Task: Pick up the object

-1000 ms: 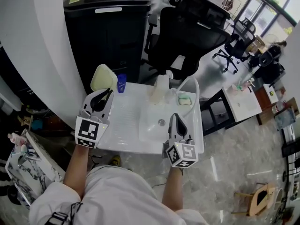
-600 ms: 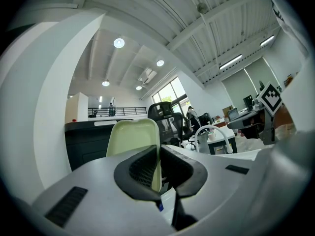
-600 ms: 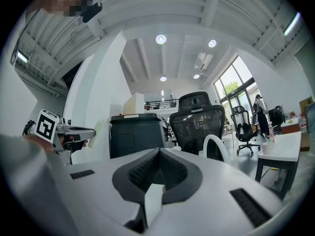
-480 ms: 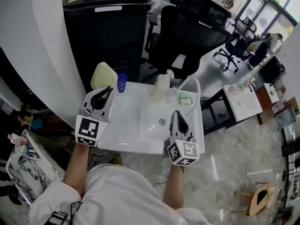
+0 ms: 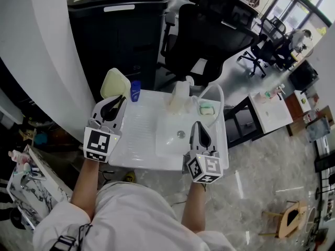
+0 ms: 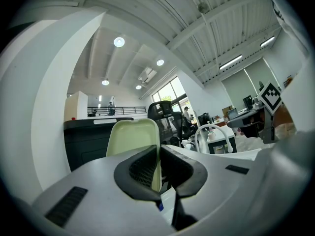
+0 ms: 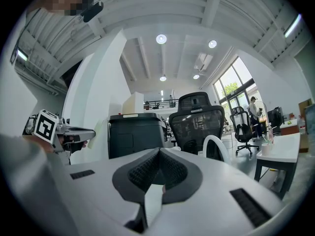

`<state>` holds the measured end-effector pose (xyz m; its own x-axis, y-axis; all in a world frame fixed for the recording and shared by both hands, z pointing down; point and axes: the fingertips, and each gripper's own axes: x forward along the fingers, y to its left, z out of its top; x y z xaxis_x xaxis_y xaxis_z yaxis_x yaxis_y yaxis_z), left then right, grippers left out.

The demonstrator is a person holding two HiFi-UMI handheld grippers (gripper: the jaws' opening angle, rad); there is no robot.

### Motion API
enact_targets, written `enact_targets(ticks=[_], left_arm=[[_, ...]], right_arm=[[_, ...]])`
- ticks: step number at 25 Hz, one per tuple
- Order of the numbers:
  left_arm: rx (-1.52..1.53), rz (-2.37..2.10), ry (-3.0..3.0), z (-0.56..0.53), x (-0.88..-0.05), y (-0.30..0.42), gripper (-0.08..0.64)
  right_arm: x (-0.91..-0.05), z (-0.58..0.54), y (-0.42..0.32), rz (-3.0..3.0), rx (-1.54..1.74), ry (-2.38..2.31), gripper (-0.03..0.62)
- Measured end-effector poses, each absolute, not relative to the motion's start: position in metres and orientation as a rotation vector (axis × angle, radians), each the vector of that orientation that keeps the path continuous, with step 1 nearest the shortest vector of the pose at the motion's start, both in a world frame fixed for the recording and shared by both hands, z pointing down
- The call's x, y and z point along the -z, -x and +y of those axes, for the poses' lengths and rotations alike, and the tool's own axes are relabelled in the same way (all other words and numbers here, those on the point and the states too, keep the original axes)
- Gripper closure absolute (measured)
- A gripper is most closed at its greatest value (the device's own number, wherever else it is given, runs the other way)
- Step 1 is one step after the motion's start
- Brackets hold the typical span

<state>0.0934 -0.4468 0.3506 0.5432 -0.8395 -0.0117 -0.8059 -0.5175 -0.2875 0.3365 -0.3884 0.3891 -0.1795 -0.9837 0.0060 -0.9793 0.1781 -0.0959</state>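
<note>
Currently your left gripper point(image 5: 117, 103) reaches to the back left corner of the white sink counter point(image 5: 141, 132), and its jaws are closed down to a thin slit. In the left gripper view that slit is filled by the right rim of the pale green tray point(image 5: 114, 82), so you have the tray pinched by that edge, with its broad face standing upright and turned toward the gripper's camera. From the head view the tray sits at the counter's far left corner, partly past the edge, and no view lets you tell whether its bottom touches the counter. Just to the right of the tray stands a small blue bottle point(image 5: 135, 92), close to it but apart.

Your right gripper point(image 5: 201, 130) hangs over the front right part of the basin point(image 5: 170, 143), well apart from the tray. Its jaws are pressed together and hold nothing; the right gripper view shows the ribbed pads meeting with no object between them. The drain point(image 5: 180, 134) lies just left of its tips. Behind the basin, a translucent bottle point(image 5: 179, 97) stands beside the white arched faucet point(image 5: 222, 99), and a green soap dish point(image 5: 207, 109) sits under the faucet's curve. A black office chair point(image 5: 220, 30) and a black cabinet point(image 5: 120, 30) stand beyond the counter
</note>
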Motion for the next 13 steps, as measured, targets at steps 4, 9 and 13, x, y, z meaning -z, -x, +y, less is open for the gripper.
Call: enact_targets(ticks=[4, 9, 13], left_arm=[[0.190, 1.374, 2.524, -0.4467, -0.3518, -0.0929, 0.520], [0.190, 1.372, 2.524, -0.4455, -0.3527, -0.0933, 0.520], [0.193, 1.368, 2.522, -0.4447, -0.3525, -0.0936, 0.520]], right_arm=[[-0.3884, -0.3883, -0.3368, 2.362, 0.116, 1.978, 0.588], [-0.3893, -0.3862, -0.3375, 2.360, 0.115, 1.981, 0.588], [-0.3889, -0.3861, -0.3385, 2.359, 0.113, 1.983, 0.588]])
